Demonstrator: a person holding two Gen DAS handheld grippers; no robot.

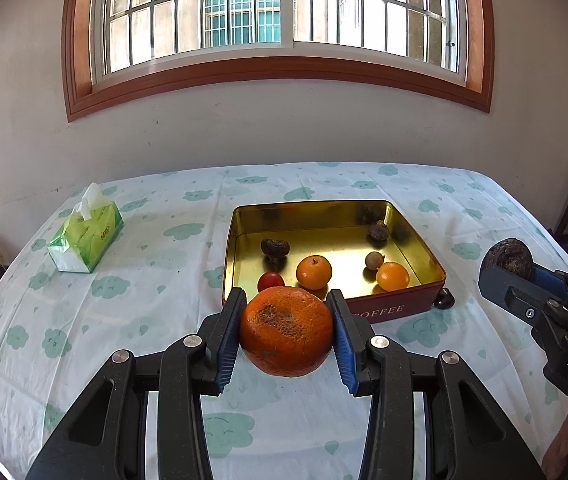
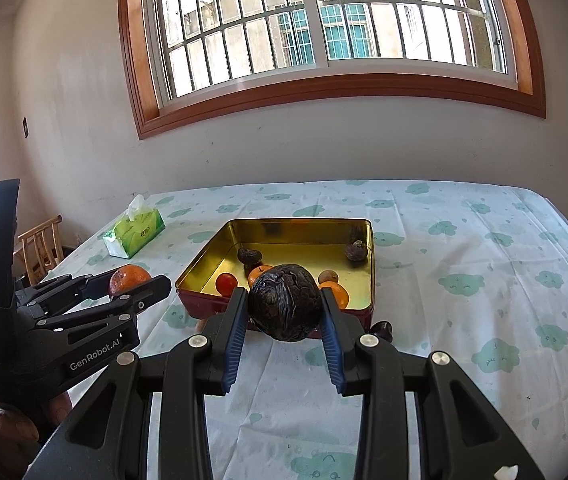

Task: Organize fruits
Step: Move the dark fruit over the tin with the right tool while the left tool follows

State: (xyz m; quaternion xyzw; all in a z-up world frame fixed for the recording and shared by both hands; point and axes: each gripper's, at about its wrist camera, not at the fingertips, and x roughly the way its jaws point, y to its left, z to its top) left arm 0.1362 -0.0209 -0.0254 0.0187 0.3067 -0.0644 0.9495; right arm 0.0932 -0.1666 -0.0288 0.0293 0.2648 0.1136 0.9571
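- Left wrist view: the left gripper (image 1: 287, 330) clamps a large orange (image 1: 286, 330) above the table (image 1: 123, 320), just short of the coffee tin's (image 1: 396, 310) near wall; smaller fruits lie inside.
- Right wrist view: the right gripper (image 2: 284, 307) grips a dark wrinkled fruit (image 2: 284, 307) before the tin's near edge.

My left camera rides close behind my left claw (image 1: 288, 332), looking forward and down across the counter (image 1: 131, 320) toward the window (image 1: 279, 12). My right camera does likewise behind my right claw (image 2: 284, 308). Both share the tin (image 1: 239, 240), the tissue box (image 1: 85, 240), and each other's claw.
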